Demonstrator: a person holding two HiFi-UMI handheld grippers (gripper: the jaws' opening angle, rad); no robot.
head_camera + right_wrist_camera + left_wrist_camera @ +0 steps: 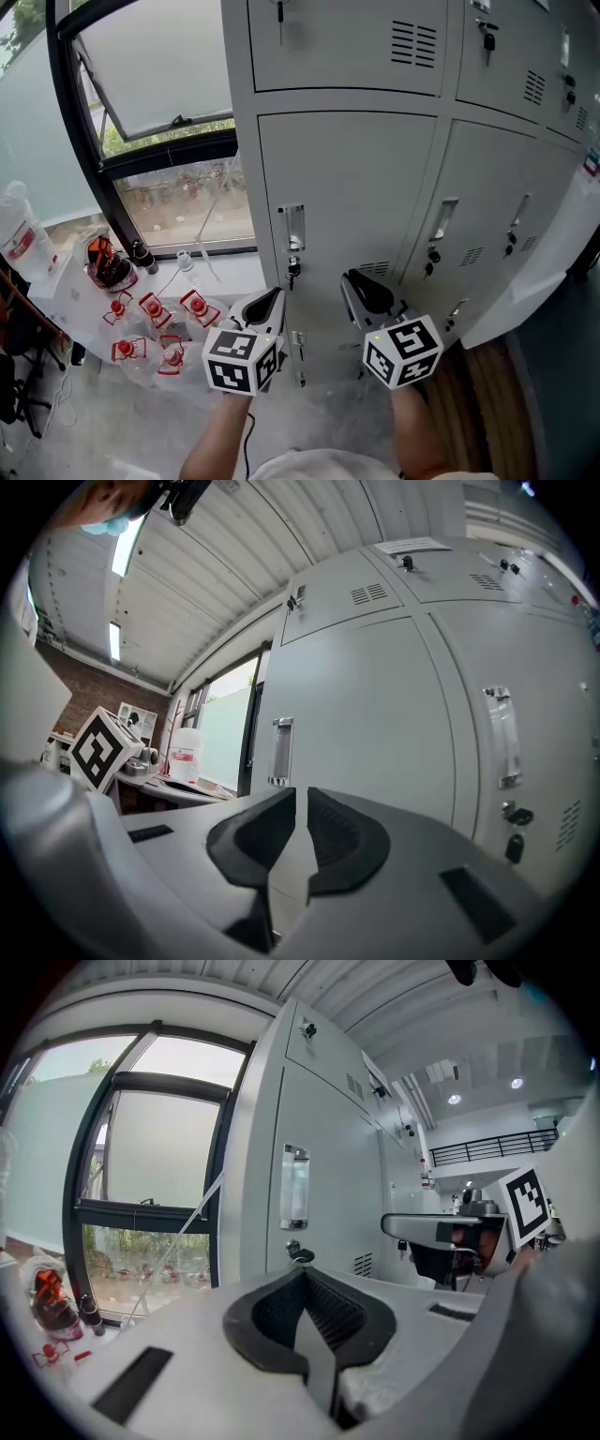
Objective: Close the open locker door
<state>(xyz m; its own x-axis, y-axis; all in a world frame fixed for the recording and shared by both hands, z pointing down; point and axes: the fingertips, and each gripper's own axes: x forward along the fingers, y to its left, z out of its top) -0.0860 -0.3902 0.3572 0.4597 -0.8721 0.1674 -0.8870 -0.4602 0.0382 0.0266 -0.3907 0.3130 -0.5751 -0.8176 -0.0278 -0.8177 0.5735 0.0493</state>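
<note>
Partly cropped locker door (546, 262), left gripper (302, 1275) jaws together, right gripper (301, 795) jaws slightly apart

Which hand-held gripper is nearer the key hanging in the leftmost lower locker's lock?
Left. The left hand-held gripper points at the key, a little short of it; the right hand-held gripper sits farther off to the key's right.

We face shut locker fronts (347, 216) close ahead; bottles (153, 309) crowd the ledge (230, 270) on our left, what seems an open door (534, 272) juts out on our right, and the floor (333, 408) between them leaves passing room
</note>
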